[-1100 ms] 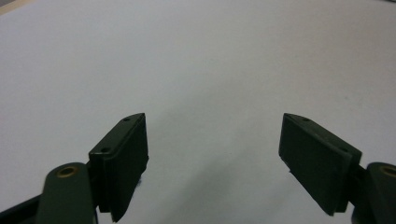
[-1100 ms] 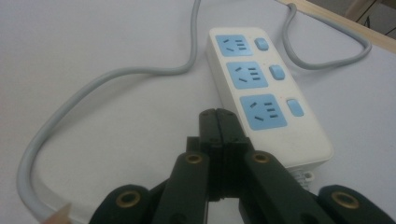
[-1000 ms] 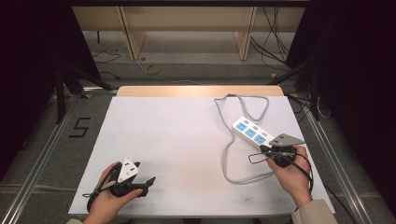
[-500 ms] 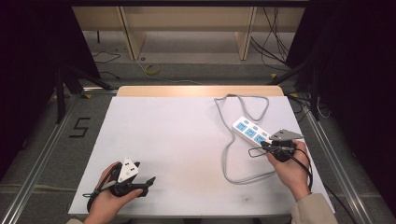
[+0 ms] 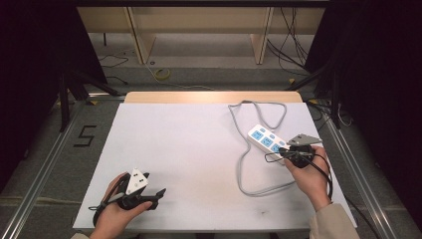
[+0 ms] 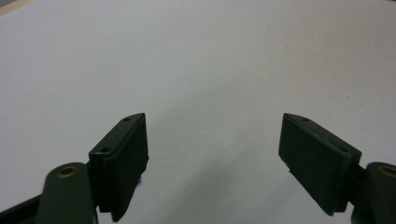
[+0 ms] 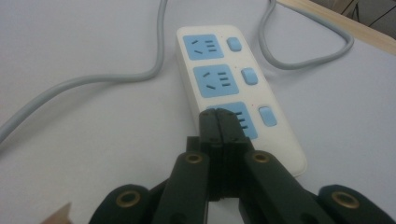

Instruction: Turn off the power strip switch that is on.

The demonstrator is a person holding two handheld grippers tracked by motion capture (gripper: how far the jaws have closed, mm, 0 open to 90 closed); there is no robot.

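- A white rectangular power strip (image 5: 267,140) with three pale blue socket faces and three small blue rocker switches lies flat on the right half of a white-topped table (image 5: 194,149), set at a slant, its far end toward the table's middle.
- In the right gripper view the same strip (image 7: 233,88) runs away from the camera, with a switch (image 7: 266,115) beside the nearest socket (image 7: 233,119).
- A grey round power cable (image 5: 249,164) leaves the strip's far end, loops toward the table's back edge, then sweeps down in a long curve toward the person's right hand (image 5: 308,174).
- The right gripper (image 7: 217,115) has its two black jaws pressed together with nothing between them. Their joined tip sits over the left part of the nearest socket; whether it touches the plastic cannot be told.
- The left gripper (image 6: 212,154) is spread wide with nothing in it, over bare table near the front left corner, well apart from the strip.
- Judged from this, the work is at an early stage: the closed tip seems lined up to press or prod the near end of the strip, no plug is in any socket, and the switches' positions are too small to read.
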